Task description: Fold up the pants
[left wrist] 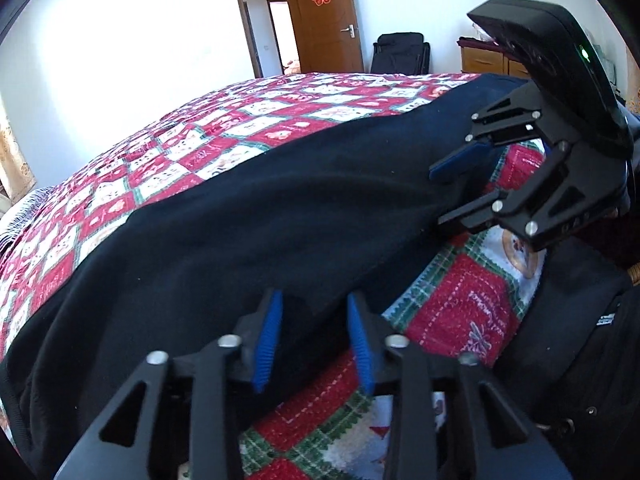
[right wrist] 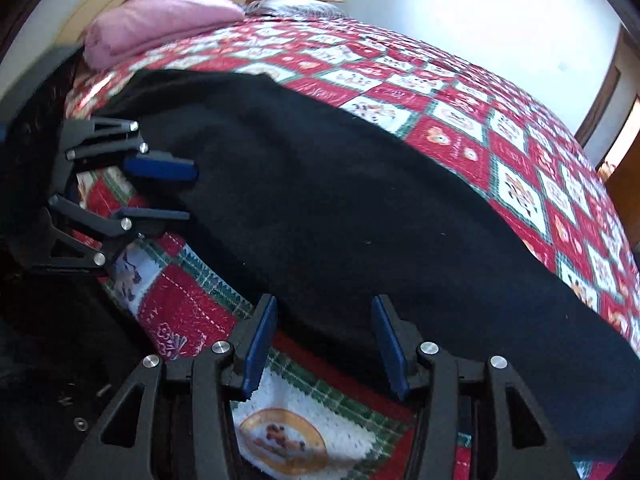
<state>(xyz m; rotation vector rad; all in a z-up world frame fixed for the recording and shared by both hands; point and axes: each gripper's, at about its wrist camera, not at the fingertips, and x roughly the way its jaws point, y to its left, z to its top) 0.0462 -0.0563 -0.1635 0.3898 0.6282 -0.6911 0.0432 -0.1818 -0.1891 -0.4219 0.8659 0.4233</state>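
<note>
Lying lengthwise along the bedspread's (left wrist: 460,300) near edge, black pants (left wrist: 280,208); both hand-held grippers released.

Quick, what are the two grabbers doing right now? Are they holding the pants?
Left gripper: open, fingers either side of the pants' edge, not pinching it.
Right gripper: open, fingers at the pants' near edge, holding nothing.
</note>
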